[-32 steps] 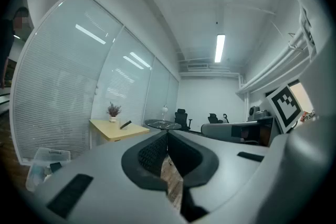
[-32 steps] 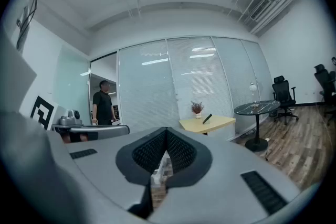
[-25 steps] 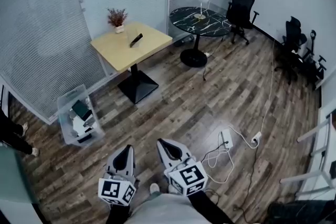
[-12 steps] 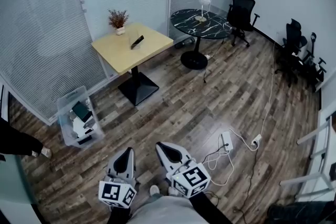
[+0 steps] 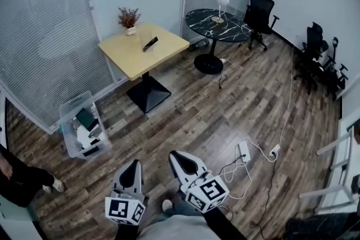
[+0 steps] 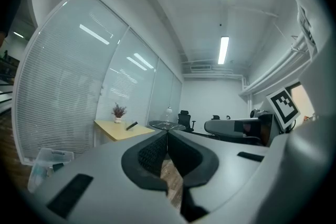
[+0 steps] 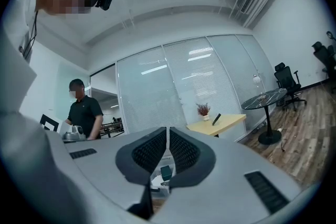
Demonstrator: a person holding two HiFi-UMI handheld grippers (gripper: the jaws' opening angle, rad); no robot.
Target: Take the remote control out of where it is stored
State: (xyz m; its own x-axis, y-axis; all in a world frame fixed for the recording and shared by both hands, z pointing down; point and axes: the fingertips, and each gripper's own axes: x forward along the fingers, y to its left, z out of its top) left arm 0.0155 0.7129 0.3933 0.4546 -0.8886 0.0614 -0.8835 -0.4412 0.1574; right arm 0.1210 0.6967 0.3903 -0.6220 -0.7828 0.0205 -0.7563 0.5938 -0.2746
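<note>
Drifting only slightly since a second ago, the left gripper (image 5: 135, 164) and right gripper (image 5: 177, 155), both with jaws pressed together on nothing, hang well apart from the clear bin (image 5: 75, 100) by the blinds. The remote control presumably lies there, indistinguishable among clutter, so the approach has barely begun.

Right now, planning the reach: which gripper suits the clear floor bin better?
Probably left: the left gripper is nearer the clear bin; the right gripper would have to cross over. Both are shut.
</note>
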